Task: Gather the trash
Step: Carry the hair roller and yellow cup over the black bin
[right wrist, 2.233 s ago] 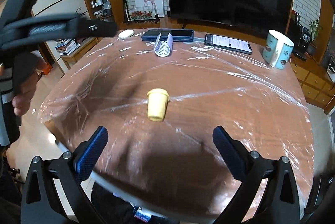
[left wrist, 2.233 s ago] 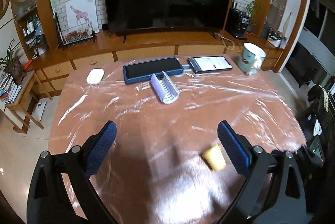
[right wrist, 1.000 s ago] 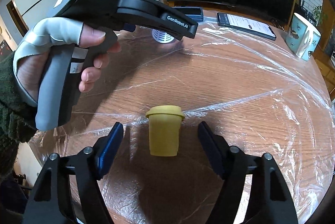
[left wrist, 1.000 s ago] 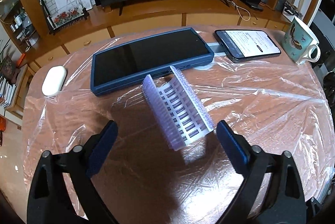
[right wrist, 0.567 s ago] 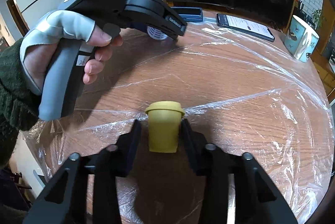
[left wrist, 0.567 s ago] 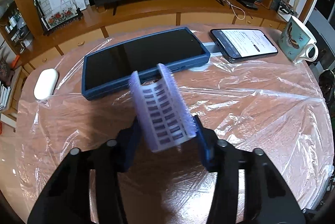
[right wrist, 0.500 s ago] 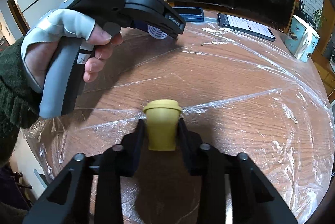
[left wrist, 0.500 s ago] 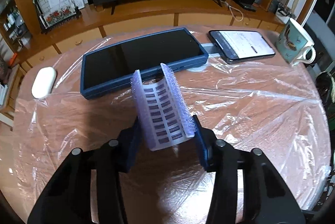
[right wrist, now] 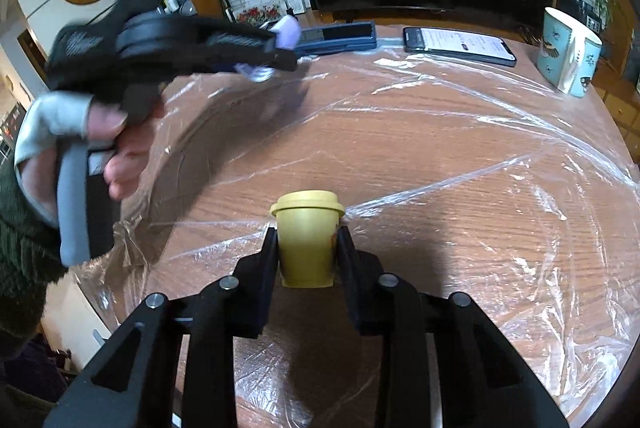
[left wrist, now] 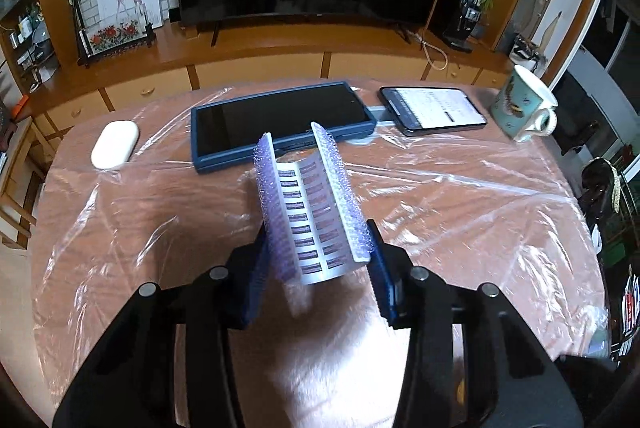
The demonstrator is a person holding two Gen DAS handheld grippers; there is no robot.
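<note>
Holding trash now, both tongs are squeezing tight: the left tongs (left wrist: 318, 268) are gripping the purple tray (left wrist: 314, 212), the right tongs (right wrist: 307, 256) the yellow cup (right wrist: 307, 240). Moments ago both were gaping wide. Carrying comes next, probably.

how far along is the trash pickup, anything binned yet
Nothing looks binned: no bin shows in either view. Both pickups are done. The left gripper has its jaws shut on the purple ridged plastic tray, lifted off the table. The right gripper has its jaws shut on the small yellow lidded cup. Still left: carrying both to a bin and dropping them.
</note>
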